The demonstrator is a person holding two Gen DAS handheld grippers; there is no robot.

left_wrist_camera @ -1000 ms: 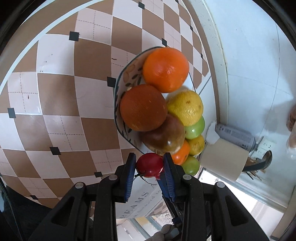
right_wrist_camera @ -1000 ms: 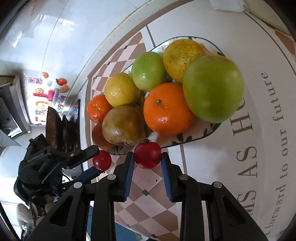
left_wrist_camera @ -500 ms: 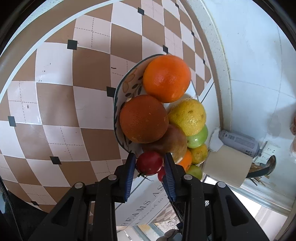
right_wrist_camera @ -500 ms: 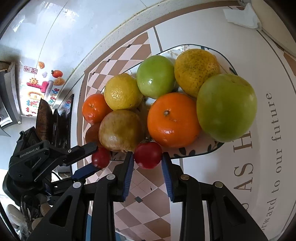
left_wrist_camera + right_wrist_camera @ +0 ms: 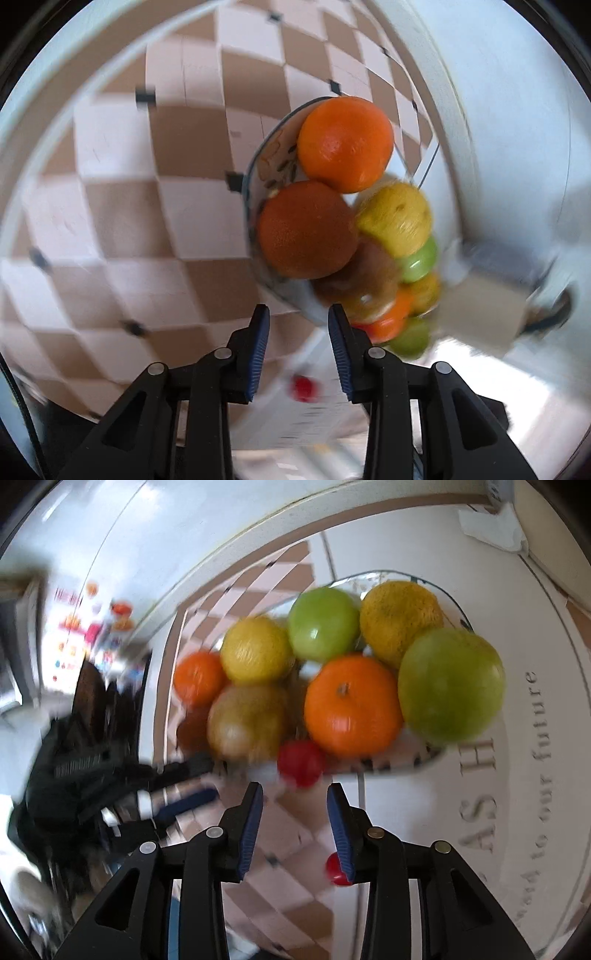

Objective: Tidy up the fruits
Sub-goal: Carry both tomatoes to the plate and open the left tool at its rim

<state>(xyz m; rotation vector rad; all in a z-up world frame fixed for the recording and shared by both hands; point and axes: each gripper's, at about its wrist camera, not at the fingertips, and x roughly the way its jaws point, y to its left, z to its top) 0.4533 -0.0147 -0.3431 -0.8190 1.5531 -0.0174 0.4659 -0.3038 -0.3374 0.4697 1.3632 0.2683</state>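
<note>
A patterned plate point(image 5: 255, 177) point(image 5: 454, 605) is piled with oranges point(image 5: 345, 144) point(image 5: 352, 705), green apples point(image 5: 450, 685), yellow citrus point(image 5: 256, 650) and a brown pear point(image 5: 247, 720). My left gripper point(image 5: 298, 314) hangs just short of the plate's near rim, jaws a little apart and nothing between them. A small red fruit point(image 5: 304, 387) shows blurred far below it. My right gripper point(image 5: 295, 794) has its jaws opening, and nothing is between them. A second small red fruit point(image 5: 301, 762) sits just past its tips at the plate's edge. Another red fruit point(image 5: 338, 867) lies low, partly behind the right finger.
The plate stands on a checked brown-and-white cloth point(image 5: 110, 221) beside a white mat with grey lettering point(image 5: 539, 738). A pale wall point(image 5: 517, 129) rises behind. A box point(image 5: 480, 314) stands to the plate's right. A crumpled tissue point(image 5: 491, 528) lies at the far corner.
Both small red fruits have left the jaws. The left one's now shows low under the fingers; the right one's rests at the plate's edge. Both views have blurred and rolled.
</note>
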